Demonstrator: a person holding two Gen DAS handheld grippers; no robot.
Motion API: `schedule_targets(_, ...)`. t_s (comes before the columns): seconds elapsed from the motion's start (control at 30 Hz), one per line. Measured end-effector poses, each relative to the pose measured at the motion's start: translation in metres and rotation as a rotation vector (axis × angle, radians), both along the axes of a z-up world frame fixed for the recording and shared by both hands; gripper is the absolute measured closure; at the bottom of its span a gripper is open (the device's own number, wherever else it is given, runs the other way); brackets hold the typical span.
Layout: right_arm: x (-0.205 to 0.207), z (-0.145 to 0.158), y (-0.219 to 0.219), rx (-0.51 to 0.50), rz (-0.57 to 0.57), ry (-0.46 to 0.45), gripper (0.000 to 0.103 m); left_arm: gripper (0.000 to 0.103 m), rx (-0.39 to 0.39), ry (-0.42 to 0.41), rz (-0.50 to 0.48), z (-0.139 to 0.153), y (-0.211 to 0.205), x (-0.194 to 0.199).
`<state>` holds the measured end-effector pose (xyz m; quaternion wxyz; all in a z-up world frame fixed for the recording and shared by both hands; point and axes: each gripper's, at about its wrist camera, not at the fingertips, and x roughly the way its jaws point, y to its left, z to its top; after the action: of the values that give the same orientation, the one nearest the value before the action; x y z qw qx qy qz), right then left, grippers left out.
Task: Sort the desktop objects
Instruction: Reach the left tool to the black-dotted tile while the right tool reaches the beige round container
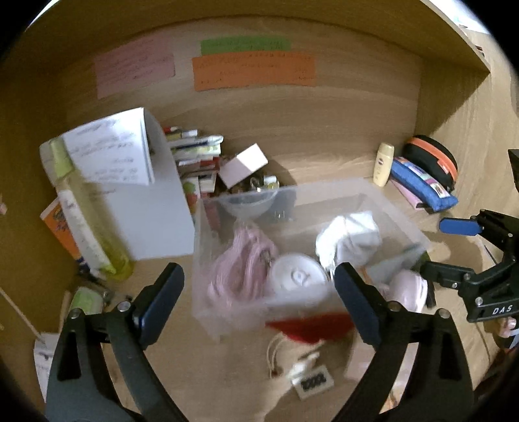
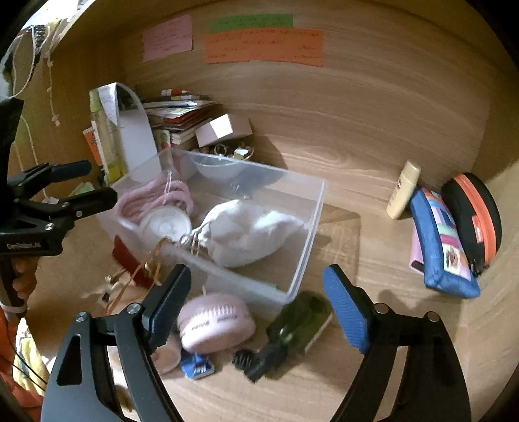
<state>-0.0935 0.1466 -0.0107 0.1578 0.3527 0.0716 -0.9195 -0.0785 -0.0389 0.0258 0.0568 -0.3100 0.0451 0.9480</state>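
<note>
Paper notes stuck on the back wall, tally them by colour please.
Pink note: 1
Green note: 1
Orange note: 1
Total: 3

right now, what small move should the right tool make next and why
Probably lower the right tool onto the pink pouch and close. Its jaws are open and empty, the pouch lies on the desk between them just outside the bin, which already holds a white bag and a pink cord.
</note>
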Motion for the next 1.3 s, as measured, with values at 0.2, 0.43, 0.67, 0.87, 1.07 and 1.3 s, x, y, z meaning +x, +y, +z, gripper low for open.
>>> schedule_targets(0.2,0.025,-0.011,0.001,0.013,0.007,-0.019,0.021,0.007,-0.024,-0.041,-0.001,-0.017,-0.002,0.027)
schedule_targets(0.43,0.055,-0.024,0.0,0.008,0.032,-0.048,0.021,0.007,-0.039,-0.11,0.02,-0.046,-0.008,0.049)
schedule_targets(0.67,0.066,-0.041,-0.013,-0.001,0.072,-0.08,0.021,0.007,-0.023,-0.211,0.002,-0.074,-0.008,0.052)
schedule_targets(0.87,0.059,-0.058,-0.026,-0.015,0.115,-0.154,0.021,0.007,-0.05,-0.233,-0.027,-0.08,0.001,0.052)
schedule_targets(1.07,0.061,-0.059,-0.029,-0.047,0.156,-0.178,0.021,0.007,-0.077,-0.249,-0.054,-0.083,0.01,0.045)
schedule_targets(1.3,0.054,-0.065,-0.036,-0.052,0.182,-0.206,0.021,0.008,-0.069,-0.29,-0.072,-0.088,0.016,0.031)
